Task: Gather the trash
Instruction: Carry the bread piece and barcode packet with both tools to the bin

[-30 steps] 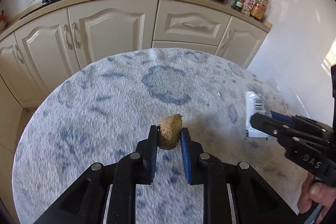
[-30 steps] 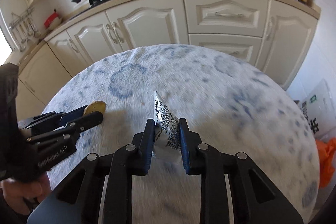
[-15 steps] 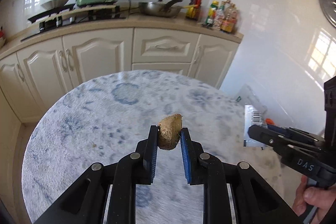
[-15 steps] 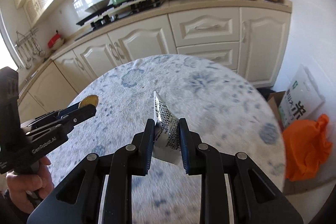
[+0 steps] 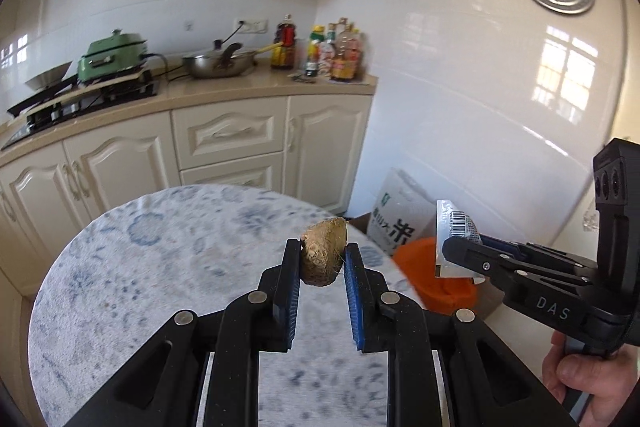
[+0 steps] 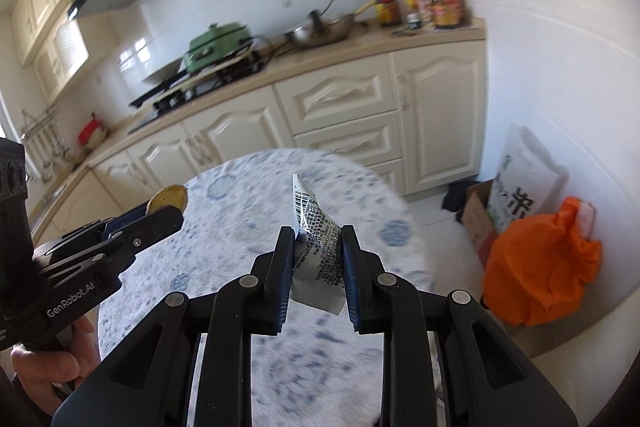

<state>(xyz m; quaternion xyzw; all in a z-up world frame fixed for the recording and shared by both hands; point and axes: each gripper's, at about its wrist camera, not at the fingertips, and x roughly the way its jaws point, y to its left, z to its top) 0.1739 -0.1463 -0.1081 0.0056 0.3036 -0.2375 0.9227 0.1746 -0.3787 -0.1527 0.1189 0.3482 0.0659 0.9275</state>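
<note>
both claws have lifted off the table toward its right edge, left claw (image 5: 322,259) clamped on brown scrap (image 5: 323,253), right claw (image 6: 317,251) pinching wrapper (image 6: 316,239), orange trash bag (image 6: 540,267) likely next.

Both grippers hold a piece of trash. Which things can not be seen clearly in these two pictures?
- Orange bag: whether its mouth is open; right wrist view shows only its crumpled side, left wrist view hides it behind the right gripper.
- Wrapper: its print is too small to read.
- Brown scrap: the material is unclear; its sides are covered by the left gripper.
- Tablecloth: its near part is blurred.
</note>
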